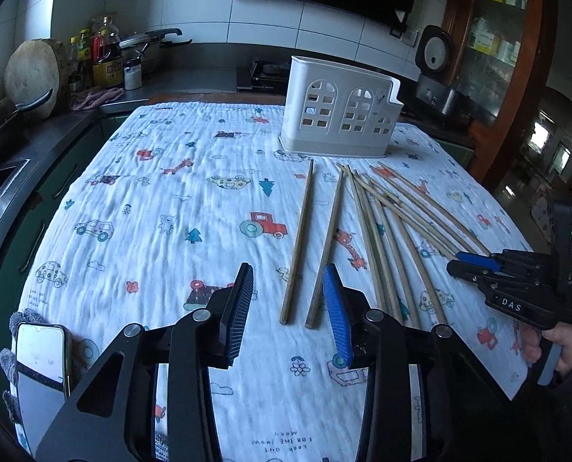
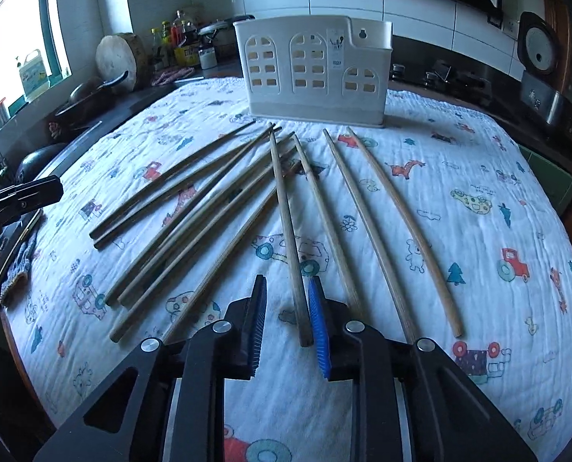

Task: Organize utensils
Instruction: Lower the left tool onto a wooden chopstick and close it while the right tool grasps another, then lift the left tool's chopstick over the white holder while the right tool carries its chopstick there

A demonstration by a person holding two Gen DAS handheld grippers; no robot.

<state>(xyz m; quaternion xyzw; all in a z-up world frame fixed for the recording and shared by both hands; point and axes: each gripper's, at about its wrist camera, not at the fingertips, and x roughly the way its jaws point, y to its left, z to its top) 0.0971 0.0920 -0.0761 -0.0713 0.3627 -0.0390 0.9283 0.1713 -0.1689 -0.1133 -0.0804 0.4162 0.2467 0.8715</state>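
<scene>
Several wooden chopsticks (image 2: 286, 227) lie fanned out on the printed cloth, in front of a white plastic utensil holder (image 2: 312, 71). The holder also shows in the left wrist view (image 1: 338, 109), with two chopsticks (image 1: 299, 242) lying apart from the pile (image 1: 393, 231). My left gripper (image 1: 287, 273) is open and empty, hovering just behind the near ends of those two chopsticks. My right gripper (image 2: 287, 285) is open, low over the cloth, with one chopstick's near end between its fingers, close to the blue pad (image 2: 318, 327). The right gripper also shows in the left wrist view (image 1: 467, 263).
A phone (image 1: 41, 362) on a grey glove lies at the table's left front corner. A counter at left holds a sink, a wooden chopping block (image 1: 33, 73), bottles and a pot. A stove and rice cooker (image 2: 538, 50) stand behind the table.
</scene>
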